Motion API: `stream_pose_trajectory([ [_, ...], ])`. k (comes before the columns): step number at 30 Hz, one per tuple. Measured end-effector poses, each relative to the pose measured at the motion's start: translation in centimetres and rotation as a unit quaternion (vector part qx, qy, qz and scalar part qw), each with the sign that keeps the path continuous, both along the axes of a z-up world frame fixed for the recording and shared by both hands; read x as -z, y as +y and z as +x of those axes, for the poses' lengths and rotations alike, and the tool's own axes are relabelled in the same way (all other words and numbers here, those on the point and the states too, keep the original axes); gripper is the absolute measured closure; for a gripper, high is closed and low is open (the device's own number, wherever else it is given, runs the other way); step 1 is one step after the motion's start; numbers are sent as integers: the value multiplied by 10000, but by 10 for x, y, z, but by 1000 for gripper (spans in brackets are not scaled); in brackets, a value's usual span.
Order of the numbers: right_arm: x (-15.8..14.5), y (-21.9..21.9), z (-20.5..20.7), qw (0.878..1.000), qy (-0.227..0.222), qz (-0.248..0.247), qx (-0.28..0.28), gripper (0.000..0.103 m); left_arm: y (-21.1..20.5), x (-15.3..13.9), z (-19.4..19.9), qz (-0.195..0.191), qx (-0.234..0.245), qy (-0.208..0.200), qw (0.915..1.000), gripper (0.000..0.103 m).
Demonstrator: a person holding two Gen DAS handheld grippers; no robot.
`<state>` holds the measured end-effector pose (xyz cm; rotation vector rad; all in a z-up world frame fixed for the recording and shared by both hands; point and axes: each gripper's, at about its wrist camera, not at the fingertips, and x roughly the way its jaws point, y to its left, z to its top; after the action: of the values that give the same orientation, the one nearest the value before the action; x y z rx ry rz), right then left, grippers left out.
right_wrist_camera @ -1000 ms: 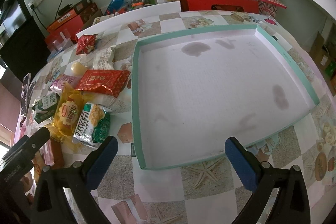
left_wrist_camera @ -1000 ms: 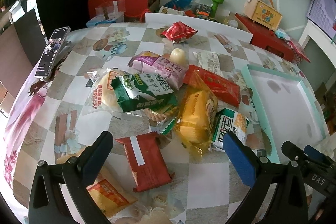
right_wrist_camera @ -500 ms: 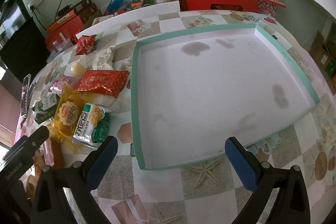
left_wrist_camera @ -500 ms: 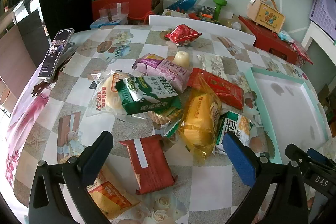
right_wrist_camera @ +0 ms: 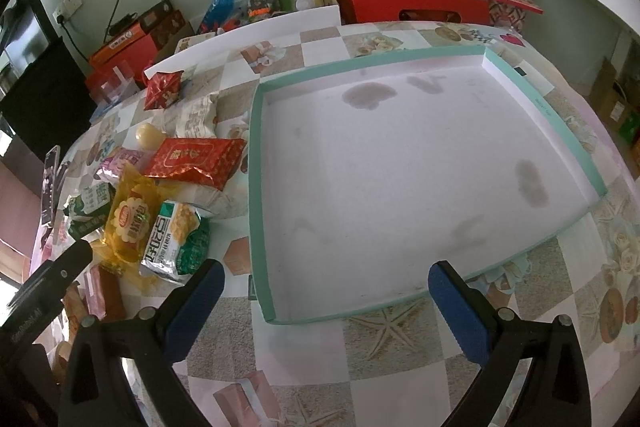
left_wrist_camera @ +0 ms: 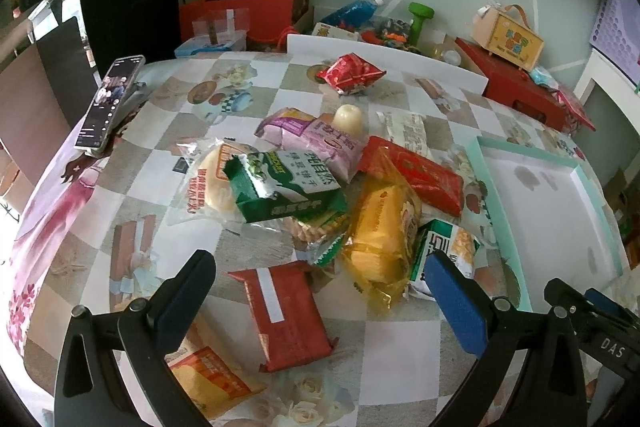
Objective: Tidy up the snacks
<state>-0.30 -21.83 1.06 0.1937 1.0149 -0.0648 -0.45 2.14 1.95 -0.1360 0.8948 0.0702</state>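
- The left claw (left_wrist_camera: 318, 291) is hanging released, jaws wide and grasping nothing, above the near end of the snack pile on the worktop (left_wrist_camera: 160, 131).
- Over the last second its view is shifting only a little: the pile is sliding slightly lower and wider in the frame and more of the back wall is showing, so the claw is tilting or drawing back a touch rather than closing in.
- Nothing in the pile is moving; the red pack (left_wrist_camera: 286, 311) is lying flat between the jaws' line of sight, with the yellow bag (left_wrist_camera: 382, 227) and the corn pack (left_wrist_camera: 446, 255) just beside it to the right.
- The green box (left_wrist_camera: 286, 189) is sitting on top of the bread pack, further back.
- The right claw (right_wrist_camera: 326, 307) is also released and grasping nothing, hovering over the near edge of the tray (right_wrist_camera: 256, 187); its view is matching the earlier ones almost exactly.
- The tray is holding no snacks, and every pack is lying outside it, to its left.
- For the task, this is looking like a pause before the first pick: sorting is not yet started, and the red pack seems the likeliest target.
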Motion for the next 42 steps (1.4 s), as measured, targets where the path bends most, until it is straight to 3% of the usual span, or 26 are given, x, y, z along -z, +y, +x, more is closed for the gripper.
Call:
stream_pose_trajectory([
  [16,-6,0,-3,10000,-46,52,32,0,2,2,-2,235,-90,60,9997,0],
  [26,-12,6,-4,9998,-171,67,-15,0,14,-6,-10,150,-172,124,9997,0],
  [33,-25,35,-1,9975,-536,155,-440,0,54,-13,-23,113,-697,316,9970,0],
  [42,-20,104,0,9883,-581,173,-1402,0,88,10,-34,-251,-1173,913,9886,0],
])
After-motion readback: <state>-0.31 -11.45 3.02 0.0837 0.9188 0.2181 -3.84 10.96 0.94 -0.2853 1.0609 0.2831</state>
